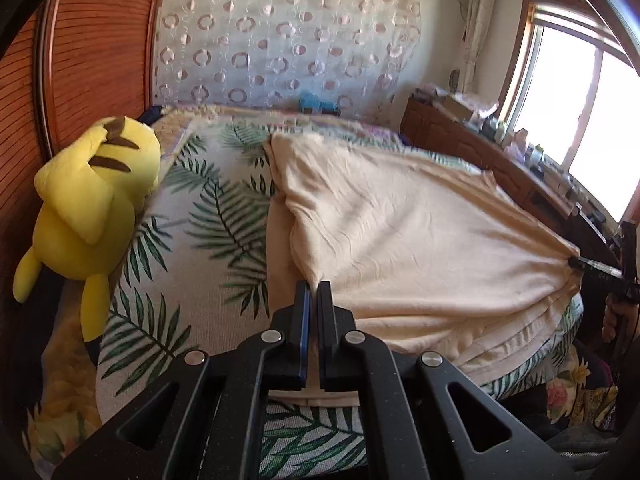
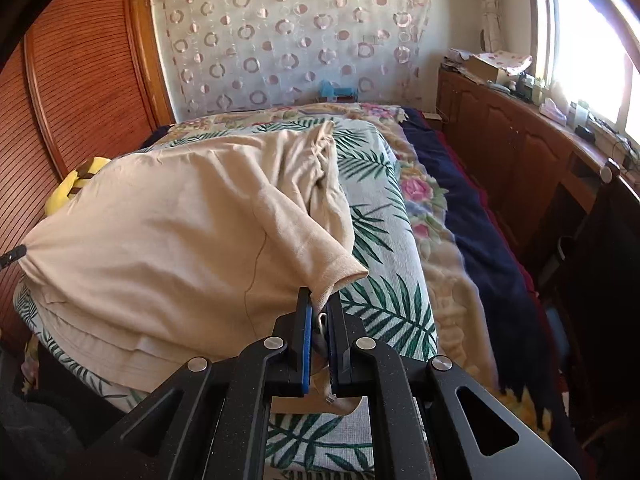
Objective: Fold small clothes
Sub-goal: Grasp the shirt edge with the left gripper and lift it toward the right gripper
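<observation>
While a leaf-print bed [image 1: 208,240] fills the room, a beige shirt [image 1: 400,240] hangs stretched above it, its corners pinched in the jaws of the left gripper [image 1: 314,286] and right gripper [image 2: 319,300]; the fold seems underway, needing both carried forward evenly.

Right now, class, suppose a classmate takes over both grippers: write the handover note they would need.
Left gripper: shut on one end of the beige T-shirt.
Right gripper: shut on the opposite end, next to a sleeve cuff.
The shirt hangs stretched between the two, raised above the palm-leaf cover on the bed; its far part still drapes on the cover. A yellow plush toy lies by the wooden wardrobe, apart from the shirt.
Done: both ends gripped and lifted.
Left: no finished fold shows yet; probably lay it down, then fold and smooth it.
</observation>
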Tool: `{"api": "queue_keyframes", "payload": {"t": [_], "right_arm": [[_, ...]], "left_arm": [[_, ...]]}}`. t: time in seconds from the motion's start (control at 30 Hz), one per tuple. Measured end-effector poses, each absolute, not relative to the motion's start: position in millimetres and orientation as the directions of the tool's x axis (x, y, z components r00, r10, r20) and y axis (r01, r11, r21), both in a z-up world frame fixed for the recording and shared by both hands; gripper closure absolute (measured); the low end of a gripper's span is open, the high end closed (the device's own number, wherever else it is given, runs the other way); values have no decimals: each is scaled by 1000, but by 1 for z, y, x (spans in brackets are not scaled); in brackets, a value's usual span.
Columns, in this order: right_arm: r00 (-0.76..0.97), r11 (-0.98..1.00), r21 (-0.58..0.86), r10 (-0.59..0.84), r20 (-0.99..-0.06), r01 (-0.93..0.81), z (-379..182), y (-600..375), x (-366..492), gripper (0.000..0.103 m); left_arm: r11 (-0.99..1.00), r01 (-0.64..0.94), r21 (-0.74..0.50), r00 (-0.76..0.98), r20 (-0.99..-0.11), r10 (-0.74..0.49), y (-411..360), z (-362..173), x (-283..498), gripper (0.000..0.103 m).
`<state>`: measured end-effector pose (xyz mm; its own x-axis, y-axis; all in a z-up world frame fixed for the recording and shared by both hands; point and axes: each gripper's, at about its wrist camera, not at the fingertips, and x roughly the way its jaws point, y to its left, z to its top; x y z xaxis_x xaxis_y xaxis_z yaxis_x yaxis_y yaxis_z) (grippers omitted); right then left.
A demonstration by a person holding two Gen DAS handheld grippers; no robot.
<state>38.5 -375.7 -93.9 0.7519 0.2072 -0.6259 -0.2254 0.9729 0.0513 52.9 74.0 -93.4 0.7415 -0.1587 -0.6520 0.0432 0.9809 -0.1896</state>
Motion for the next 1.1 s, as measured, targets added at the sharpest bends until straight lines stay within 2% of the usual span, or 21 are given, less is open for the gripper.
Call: {"api": "queue_keyframes", "payload": {"t": [0.1,0.13,0.17,0.23,0.27,0.4,0.5,0.57,0.6,0.67,0.73,0.87,0.93,1.0,1.1], "right_arm": [[750,975,64,204,-629,-212,-97,-379,42,97],[747,975,63,203,-634,-212,-99,-380,43,97],[745,976,59,200,-637,-211,-98,-377,44,97],[740,975,56,198,-642,-213,-99,-375,45,97],[739,975,57,199,-643,-213,-96,-372,45,97],[740,974,58,204,-641,-217,-95,-371,45,97],[740,974,55,204,-641,-221,-96,-374,47,97],[740,973,56,206,-640,-222,-96,-375,47,97],[741,973,57,206,-639,-222,-97,-376,47,97],[740,973,61,209,-639,-222,-99,-379,47,97],[737,973,65,212,-642,-223,-102,-379,47,97],[736,970,78,227,-638,-232,-106,-381,45,97],[742,971,74,221,-633,-226,-106,-383,43,88],[752,978,50,188,-631,-203,-105,-384,42,65],[765,979,54,188,-615,-197,-100,-391,39,44]], "left_arm": [[990,24,-138,713,-692,-113,71,-105,56,99],[992,24,-123,699,-708,-105,68,-109,57,94],[994,19,-110,685,-722,-93,67,-113,58,77],[997,-5,-80,677,-734,-56,66,-119,57,57],[997,-9,-73,674,-738,-47,66,-121,57,54],[999,-24,-42,680,-733,-14,63,-122,52,53],[997,-36,-64,695,-718,-21,61,-123,49,53],[994,6,-110,698,-711,-83,58,-123,48,54],[991,24,-132,696,-710,-111,58,-122,48,58],[988,29,-150,689,-713,-128,55,-122,48,93],[987,29,-160,687,-714,-136,55,-121,50,97],[983,53,-177,710,-686,-162,47,-108,52,98],[979,81,-188,733,-655,-186,40,-91,54,98],[974,126,-189,753,-621,-217,29,-70,59,98],[960,214,-183,764,-581,-281,1,-40,74,98]]}}
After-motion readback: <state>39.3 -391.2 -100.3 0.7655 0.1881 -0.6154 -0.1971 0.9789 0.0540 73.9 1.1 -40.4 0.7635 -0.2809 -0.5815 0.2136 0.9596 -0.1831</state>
